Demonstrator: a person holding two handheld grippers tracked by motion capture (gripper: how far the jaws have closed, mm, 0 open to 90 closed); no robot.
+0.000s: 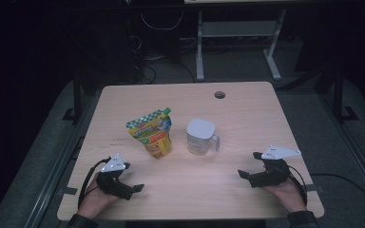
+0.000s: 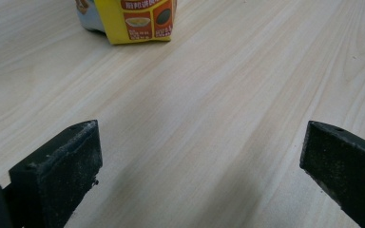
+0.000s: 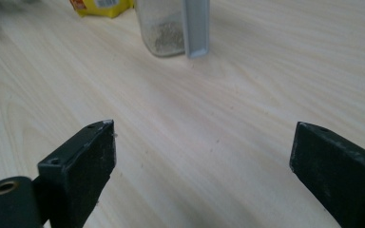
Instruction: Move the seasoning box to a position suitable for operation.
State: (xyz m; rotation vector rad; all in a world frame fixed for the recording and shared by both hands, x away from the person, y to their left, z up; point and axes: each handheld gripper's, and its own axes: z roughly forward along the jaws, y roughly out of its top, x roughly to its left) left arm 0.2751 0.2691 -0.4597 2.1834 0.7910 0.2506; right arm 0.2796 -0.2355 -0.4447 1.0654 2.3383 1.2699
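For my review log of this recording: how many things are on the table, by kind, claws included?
Spouted pouches: 1, the yellow pouch, standing left of centre.
Measuring cups: 1, the clear cup with a handle, right of the pouch and apart from it.
Hand-held claws: 2, the left claw and the right claw, both open and holding nothing.
Total: 4

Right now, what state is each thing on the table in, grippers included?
Pouch: upright, green cap on, untouched.
Jug: upright, lid on, handle toward the right gripper's side.
Left gripper: open, holding nothing.
Right gripper: open, holding nothing.
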